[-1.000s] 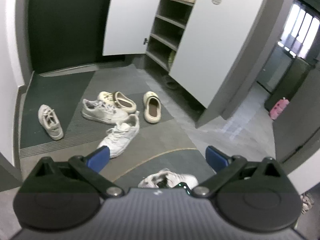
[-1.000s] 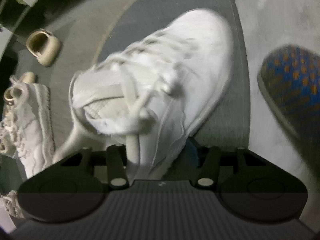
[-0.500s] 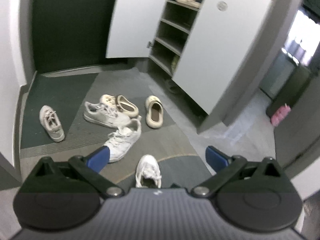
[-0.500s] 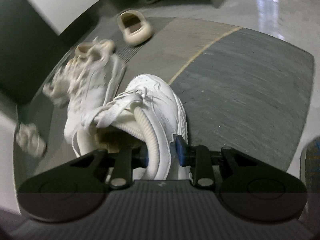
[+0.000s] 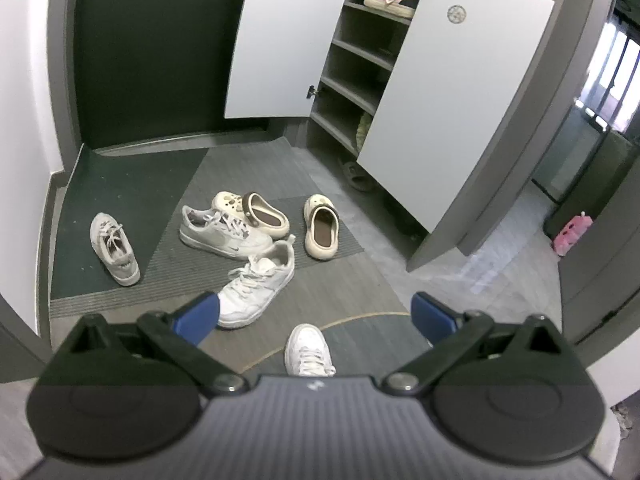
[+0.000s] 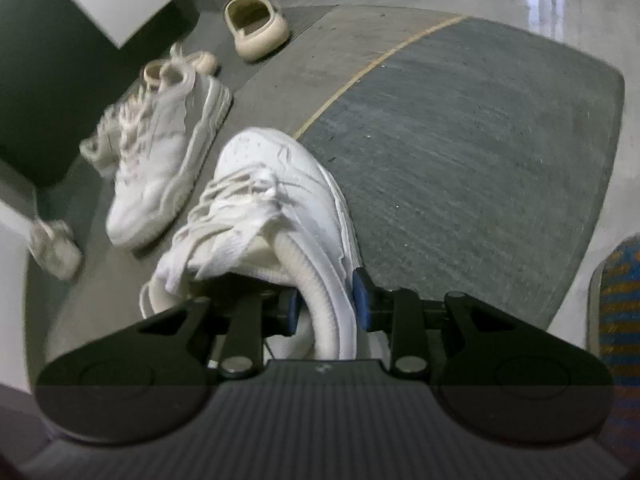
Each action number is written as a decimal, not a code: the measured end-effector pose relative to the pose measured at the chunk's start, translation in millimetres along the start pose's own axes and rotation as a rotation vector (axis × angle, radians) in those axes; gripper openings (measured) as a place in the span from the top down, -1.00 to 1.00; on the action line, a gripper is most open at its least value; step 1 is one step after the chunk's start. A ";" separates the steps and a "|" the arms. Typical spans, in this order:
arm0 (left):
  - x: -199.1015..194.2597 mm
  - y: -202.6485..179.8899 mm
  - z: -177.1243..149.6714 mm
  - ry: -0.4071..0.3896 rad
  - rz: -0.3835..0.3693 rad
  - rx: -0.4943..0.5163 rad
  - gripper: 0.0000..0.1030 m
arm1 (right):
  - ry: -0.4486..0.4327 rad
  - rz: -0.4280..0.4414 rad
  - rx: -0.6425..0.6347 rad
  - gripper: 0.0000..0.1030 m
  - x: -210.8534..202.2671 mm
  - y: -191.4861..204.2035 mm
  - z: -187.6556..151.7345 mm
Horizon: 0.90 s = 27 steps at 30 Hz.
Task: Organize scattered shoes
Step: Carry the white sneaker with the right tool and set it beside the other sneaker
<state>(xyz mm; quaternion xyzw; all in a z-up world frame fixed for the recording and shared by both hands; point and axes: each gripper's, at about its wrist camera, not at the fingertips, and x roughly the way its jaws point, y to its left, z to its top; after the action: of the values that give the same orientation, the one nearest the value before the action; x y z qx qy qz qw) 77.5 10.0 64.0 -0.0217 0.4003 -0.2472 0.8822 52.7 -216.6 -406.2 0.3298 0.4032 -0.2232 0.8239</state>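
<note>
While the left tongs (image 5: 315, 312) hang spread wide and empty over the floor, the step in hand looks like carrying one white sneaker (image 6: 280, 216) toward the open cabinet (image 5: 360, 80), where a red-and-white shoe (image 5: 390, 0) already sits on an upper shelf. Going left to right across the mats: a lone grey sneaker (image 5: 114, 248), a second sneaker (image 5: 224, 234) lying against a cream clog (image 5: 256, 212), a third sneaker (image 5: 258, 280) just ahead of the left tongs, then another clog (image 5: 321, 227) nearer the cabinet.

Further right, the right tongs (image 6: 326, 306) pinch the held sneaker by the side of its padded collar — one pad inside the opening, one on the outer wall — and the jaws are easing open slightly with the collar between them. Its toe points away, above the dark mat (image 6: 480, 160).

Next, I judge, comes a firm hold, a lift clear of the other shoes and a swing to a free shelf — a loosening grip could drop it.
</note>
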 end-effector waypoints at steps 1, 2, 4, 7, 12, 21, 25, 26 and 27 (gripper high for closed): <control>-0.4 0.2 -0.1 0.000 0.001 -0.001 -0.99 | 0.002 -0.009 -0.027 0.37 1.2 2.5 0.4; -0.8 0.5 -0.3 0.000 0.002 -0.002 -0.99 | 0.003 -0.014 -0.045 0.36 4.7 5.0 0.6; -1.1 2.3 -1.2 0.002 0.003 -0.007 -0.99 | -0.011 -0.040 -0.142 0.30 7.4 11.0 -1.4; 0.5 6.4 -1.6 0.011 0.006 -0.020 -0.99 | -0.052 -0.085 -0.325 0.09 5.9 19.2 -8.7; 2.3 6.8 -1.1 -0.014 0.082 0.016 -0.99 | -0.146 -0.066 -0.411 -0.12 -7.8 16.9 -23.2; -3.0 5.4 9.4 -0.063 0.159 0.025 -0.99 | -0.163 -0.049 -0.455 -0.12 -4.1 23.4 -20.6; -12.2 -6.1 5.8 -0.104 0.167 0.087 -0.99 | -0.135 -0.029 -0.447 -0.12 11.8 23.2 -12.3; -12.3 -6.9 5.0 -0.115 0.189 0.096 -0.99 | -0.130 -0.017 -0.450 -0.11 14.9 23.2 -10.2; -12.4 -7.6 4.2 -0.125 0.212 0.106 -0.99 | -0.124 -0.006 -0.452 -0.10 17.9 23.3 -8.2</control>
<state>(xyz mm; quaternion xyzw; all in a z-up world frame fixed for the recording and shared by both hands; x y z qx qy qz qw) 70.4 8.3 77.3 0.0519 0.3307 -0.1714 0.9266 73.6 -196.6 -416.0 0.1212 0.3924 -0.1497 0.8994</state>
